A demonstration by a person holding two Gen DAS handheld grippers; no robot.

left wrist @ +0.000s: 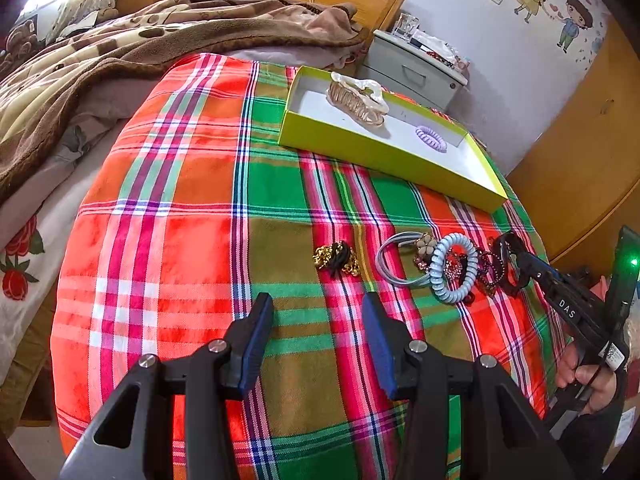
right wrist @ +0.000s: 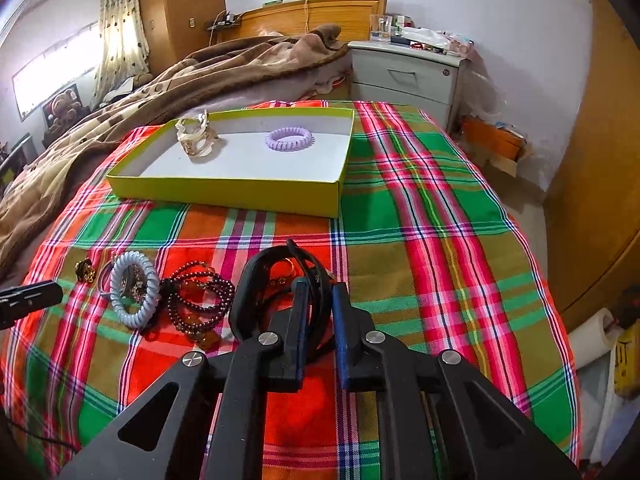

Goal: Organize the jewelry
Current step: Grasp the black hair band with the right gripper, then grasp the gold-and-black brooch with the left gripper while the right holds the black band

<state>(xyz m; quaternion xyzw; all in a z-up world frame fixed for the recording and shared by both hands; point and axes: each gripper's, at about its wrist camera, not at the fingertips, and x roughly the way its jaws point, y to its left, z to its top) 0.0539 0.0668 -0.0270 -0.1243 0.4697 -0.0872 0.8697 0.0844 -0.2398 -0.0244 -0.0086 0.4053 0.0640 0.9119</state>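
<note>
A yellow-green box on the plaid cloth holds a pearly hair claw and a purple coil hair tie. Nearer lie a gold-and-black piece, a grey hair band, a light blue coil tie and dark red bead bracelets. My left gripper hangs open just short of the gold-and-black piece, nothing between its fingers. My right gripper is shut on a black band at the pile's right end.
A grey nightstand with clutter on top stands behind the box. A brown blanket is heaped on the bed to the left. A wooden wardrobe lines the right side. A hand holds the right gripper.
</note>
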